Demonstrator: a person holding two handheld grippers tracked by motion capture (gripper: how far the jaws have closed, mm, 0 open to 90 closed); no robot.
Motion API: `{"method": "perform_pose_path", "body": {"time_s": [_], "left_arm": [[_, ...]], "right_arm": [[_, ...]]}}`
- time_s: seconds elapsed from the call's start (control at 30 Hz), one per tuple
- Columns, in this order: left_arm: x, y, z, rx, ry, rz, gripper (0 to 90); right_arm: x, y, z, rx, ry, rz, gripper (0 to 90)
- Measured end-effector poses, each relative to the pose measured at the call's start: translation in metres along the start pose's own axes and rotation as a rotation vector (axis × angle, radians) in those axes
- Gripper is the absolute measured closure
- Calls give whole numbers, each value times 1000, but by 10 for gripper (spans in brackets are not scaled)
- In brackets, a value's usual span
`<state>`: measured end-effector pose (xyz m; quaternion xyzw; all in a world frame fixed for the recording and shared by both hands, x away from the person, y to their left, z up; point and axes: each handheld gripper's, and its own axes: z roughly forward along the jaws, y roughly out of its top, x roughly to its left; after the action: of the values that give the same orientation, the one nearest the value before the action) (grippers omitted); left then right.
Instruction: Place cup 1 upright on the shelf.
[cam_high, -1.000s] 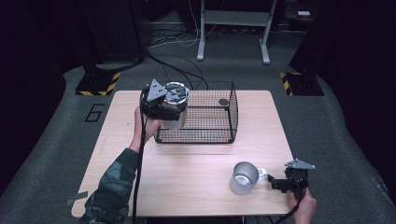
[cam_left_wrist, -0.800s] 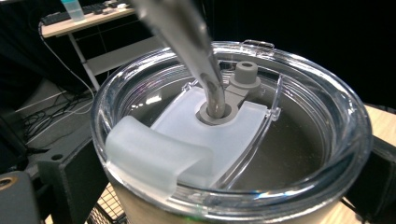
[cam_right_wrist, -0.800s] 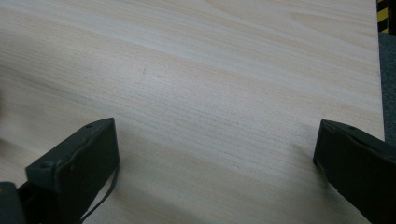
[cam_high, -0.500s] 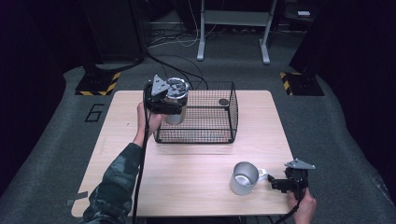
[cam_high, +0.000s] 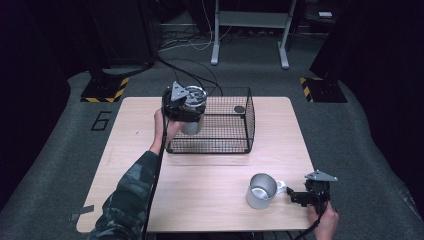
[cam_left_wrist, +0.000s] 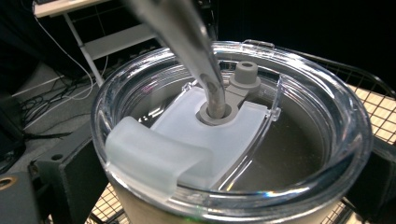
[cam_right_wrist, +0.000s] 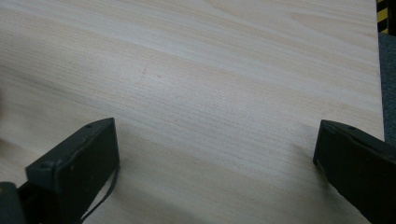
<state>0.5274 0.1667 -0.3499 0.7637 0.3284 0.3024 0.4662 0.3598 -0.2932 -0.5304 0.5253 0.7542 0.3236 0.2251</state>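
I have the left gripper (cam_high: 186, 107) up at the wire basket's (cam_high: 235, 145) left end, near the far left part of the tabletop (cam_high: 200, 185), and it has hold of the steel tumbler (cam_high: 192, 122). In the left gripper view the tumbler (cam_left_wrist: 224, 205) sits between the two black jaws, which press its sides low down, so the gripper is closed around it to the tumbler's width. The clear lid (cam_left_wrist: 322, 116) is on, its frosted slider (cam_left_wrist: 187, 135) in place, and a metal straw (cam_left_wrist: 187, 37) runs down through the grommet in the middle. From the high view the tumbler hangs upright over the basket's left rim; I cannot tell whether its base touches the wire. A small dark round thing (cam_high: 239, 109) lies on the basket floor near the far right corner (too small for me to name).

My right gripper (cam_high: 300, 196) rests low near the front right corner of the tabletop, jaws pointing left toward the metal mug (cam_high: 261, 191), whose handle (cam_high: 281, 187) is just beside the jaw tips. In the right gripper view the jaws stand wide apart with bare wood (cam_right_wrist: 224, 93) between them, gripping nothing.
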Motion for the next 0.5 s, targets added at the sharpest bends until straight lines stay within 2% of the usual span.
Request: {"method": "perform_pose_path", "body": {"time_s": [0.3,0.5], "left_arm": [[-3,-4,17,34,-1,5,40],[-2,-8,25,33,6,-27,40]], "right_arm": [[0,0,0,0,0,0,0],[0,0,0,0,0,0,0]]}}
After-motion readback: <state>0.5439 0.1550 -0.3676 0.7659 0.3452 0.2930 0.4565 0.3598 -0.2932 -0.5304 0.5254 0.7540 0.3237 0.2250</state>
